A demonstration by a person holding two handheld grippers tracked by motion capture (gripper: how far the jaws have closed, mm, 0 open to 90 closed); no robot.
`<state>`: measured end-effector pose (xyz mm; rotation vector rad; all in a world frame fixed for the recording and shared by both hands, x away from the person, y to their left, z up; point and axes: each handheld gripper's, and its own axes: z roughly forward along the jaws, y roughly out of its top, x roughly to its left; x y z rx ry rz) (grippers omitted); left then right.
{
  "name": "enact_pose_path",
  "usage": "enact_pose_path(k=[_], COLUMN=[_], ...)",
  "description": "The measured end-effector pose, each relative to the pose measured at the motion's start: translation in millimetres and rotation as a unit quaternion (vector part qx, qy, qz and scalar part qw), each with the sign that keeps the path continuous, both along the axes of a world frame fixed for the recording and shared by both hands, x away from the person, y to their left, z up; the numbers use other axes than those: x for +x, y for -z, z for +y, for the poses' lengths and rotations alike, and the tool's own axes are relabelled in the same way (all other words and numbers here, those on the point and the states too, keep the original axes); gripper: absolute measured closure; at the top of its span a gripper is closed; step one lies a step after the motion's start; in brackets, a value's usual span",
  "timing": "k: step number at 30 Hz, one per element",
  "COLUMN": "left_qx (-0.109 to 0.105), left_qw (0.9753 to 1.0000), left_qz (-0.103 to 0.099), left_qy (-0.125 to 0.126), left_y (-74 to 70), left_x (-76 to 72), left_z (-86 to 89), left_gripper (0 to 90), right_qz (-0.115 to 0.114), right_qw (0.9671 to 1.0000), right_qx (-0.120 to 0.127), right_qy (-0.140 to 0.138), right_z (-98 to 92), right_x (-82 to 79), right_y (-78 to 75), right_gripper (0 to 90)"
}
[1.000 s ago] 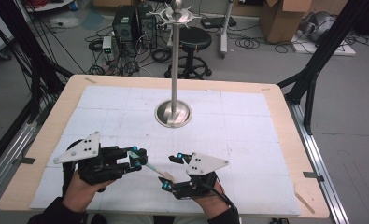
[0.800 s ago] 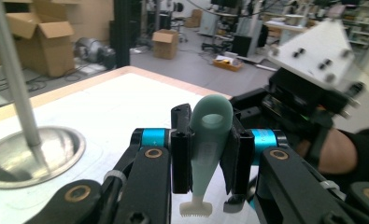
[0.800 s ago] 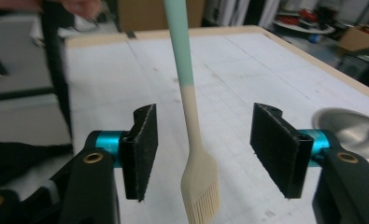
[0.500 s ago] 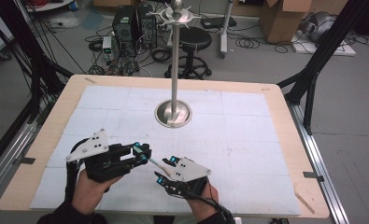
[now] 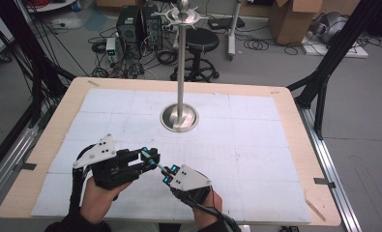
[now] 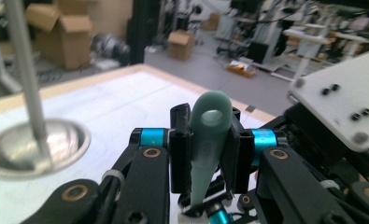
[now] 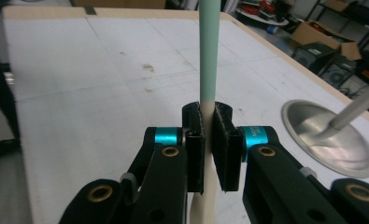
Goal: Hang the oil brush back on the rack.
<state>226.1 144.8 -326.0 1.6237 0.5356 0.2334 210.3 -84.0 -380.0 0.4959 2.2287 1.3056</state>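
A slim pale green handle [image 6: 204, 151] with a round hole at its tip is clamped between both grippers. In the left gripper view my left gripper [image 6: 209, 122] is shut on the holed end, which sticks up past the jaws. In the right gripper view my right gripper [image 7: 209, 122] is shut on the same handle [image 7: 209, 56], which runs straight up out of frame and turns cream below the jaws. From above, the left gripper [image 5: 150, 155] and right gripper [image 5: 168, 175] nearly meet at the table's front. Only a short piece of handle [image 5: 159, 166] shows between them.
A metal stand with a round dished base [image 5: 179, 119] and a tall pole [image 5: 181, 63] rises from the middle of the white-covered table [image 5: 256, 145]. Its top carries a hooked crown [image 5: 183, 15]. A stool, computers, cables and boxes sit on the floor beyond.
The two grippers have closed in on each other. The left one moved forward and right, the right one moved left, and the stretch of handle between them has shortened.
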Motion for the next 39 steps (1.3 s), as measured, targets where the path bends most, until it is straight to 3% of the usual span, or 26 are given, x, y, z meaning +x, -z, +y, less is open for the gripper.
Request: enact_pose_path(k=[3, 5, 6, 7, 8, 9, 10, 11, 12, 13, 14, 17, 18, 19, 20, 22, 23, 24, 25, 27, 29, 31, 32, 33, 34, 39], left_qx=[-0.031, -0.036, -0.043, -0.043, -0.053, -0.053, -0.060, -0.060, -0.066, -0.066, -0.068, -0.072, -0.073, -0.073, -0.071, -0.069, -0.069, -0.070, -0.070, -0.074, -0.077, -0.081, -0.084, -0.084, -0.082, -0.075], left_qw=[0.9988, 0.9982, 0.9974, 0.9974, 0.9958, 0.9958, 0.9938, 0.9938, 0.9913, 0.9913, 0.9893, 0.9864, 0.9857, 0.9857, 0.9848, 0.9847, 0.9847, 0.9842, 0.9842, 0.9831, 0.9827, 0.9839, 0.9850, 0.9850, 0.9865, 0.9881], left_qz=[-0.006, -0.009, -0.009, -0.009, -0.004, -0.004, -0.009, -0.009, -0.010, -0.010, -0.013, -0.015, -0.019, -0.019, -0.022, -0.020, -0.020, -0.019, -0.019, -0.018, -0.018, -0.017, -0.017, -0.017, -0.018, -0.020], left_qy=[0.036, 0.047, 0.057, 0.057, 0.074, 0.074, 0.093, 0.093, 0.114, 0.114, 0.129, 0.146, 0.150, 0.150, 0.157, 0.159, 0.159, 0.162, 0.162, 0.166, 0.167, 0.159, 0.149, 0.149, 0.141, 0.133], left_y=[2.8, 3.4, 4.3, 4.3, 5.1, 5.1, 5.6, 5.6, 6.1, 6.1, 6.3, 6.3, 6.4, 6.4, 6.2, 6.2, 6.2, 6.4, 6.4, 6.4, 6.2, 5.5, 4.6, 4.6, 3.9, 3.1], left_x=[1.0, 1.2, 1.7, 1.7, 3.3, 3.3, 3.8, 3.8, 4.0, 4.0, 3.9, 3.7, 3.3, 3.3, 2.8, 3.4, 3.4, 3.8, 3.8, 3.7, 3.5, 3.4, 4.7, 4.7, 5.3, 6.1], left_z=[0.5, 1.0, 2.6, 2.6, 4.4, 4.4, 6.1, 6.1, 7.0, 7.0, 7.2, 7.7, 7.9, 7.9, 8.7, 10.0, 10.0, 11.0, 11.0, 11.0, 10.8, 11.4, 13.3, 13.3, 14.6, 14.3], left_gripper=[54.5, 49.9, 47.4, 44.3, 44.9, 45.4, 47.9, 48.6, 50.3, 51.6, 52.7, 60.9, 64.5, 67.1, 71.5, 76.8, 79.4, 79.7, 80.1, 81.0, 81.5, 81.9, 82.1, 82.2, 82.2, 82.3], right_qz=[0.019, 0.028, 0.047, 0.047, 0.068, 0.068, 0.084, 0.084, 0.094, 0.094, 0.107, 0.124, 0.129, 0.129, 0.139, 0.143, 0.143, 0.151, 0.151, 0.161, 0.160, 0.158, 0.161, 0.161, 0.147, 0.131], right_qw=[0.9995, 0.9988, 0.9957, 0.9957, 0.9918, 0.9918, 0.9873, 0.9873, 0.9833, 0.9833, 0.9772, 0.9690, 0.9662, 0.9662, 0.9604, 0.9559, 0.9559, 0.9508, 0.9508, 0.9447, 0.9442, 0.9447, 0.9470, 0.9470, 0.9536, 0.9559], right_qx=[0.022, 0.034, 0.064, 0.064, 0.083, 0.083, 0.098, 0.098, 0.110, 0.110, 0.123, 0.132, 0.135, 0.135, 0.143, 0.150, 0.150, 0.157, 0.157, 0.161, 0.162, 0.169, 0.176, 0.176, 0.179, 0.182], right_qy=[-0.015, -0.023, -0.048, -0.048, -0.070, -0.070, -0.092, -0.092, -0.110, -0.110, -0.136, -0.168, -0.178, -0.178, -0.195, -0.208, -0.208, -0.220, -0.220, -0.236, -0.238, -0.233, -0.215, -0.215, -0.193, -0.189], right_z=[-5.0, -7.3, -12.5, -12.5, -15.9, -15.9, -18.3, -18.3, -19.9, -19.9, -20.5, -19.8, -19.4, -19.4, -19.2, -19.6, -19.6, -19.4, -19.4, -18.9, -18.9, -19.4, -19.7, -19.7, -21.3, -20.7], right_x=[2.2, 2.9, 4.9, 4.9, 6.5, 6.5, 7.7, 7.7, 8.8, 8.8, 9.7, 10.7, 10.8, 10.8, 11.5, 12.9, 12.9, 13.4, 13.4, 14.4, 14.7, 15.4, 15.8, 15.8, 15.6, 16.5], right_y=[-2.4, -3.5, -6.0, -6.0, -7.2, -7.2, -7.3, -7.3, -7.1, -7.1, -6.5, -4.9, -4.1, -4.1, -2.9, -1.8, -1.8, -0.7, -0.7, 0.0, -0.1, -0.6, -0.6, -0.6, -1.3, -5.2], right_gripper=[84.7, 84.8, 84.7, 84.7, 84.7, 84.7, 84.7, 84.7, 84.7, 84.7, 84.7, 84.7, 84.7, 84.7, 84.6, 84.6, 84.6, 84.7, 84.7, 84.6, 84.2, 61.0, 54.6, 54.6, 52.5, 56.9])
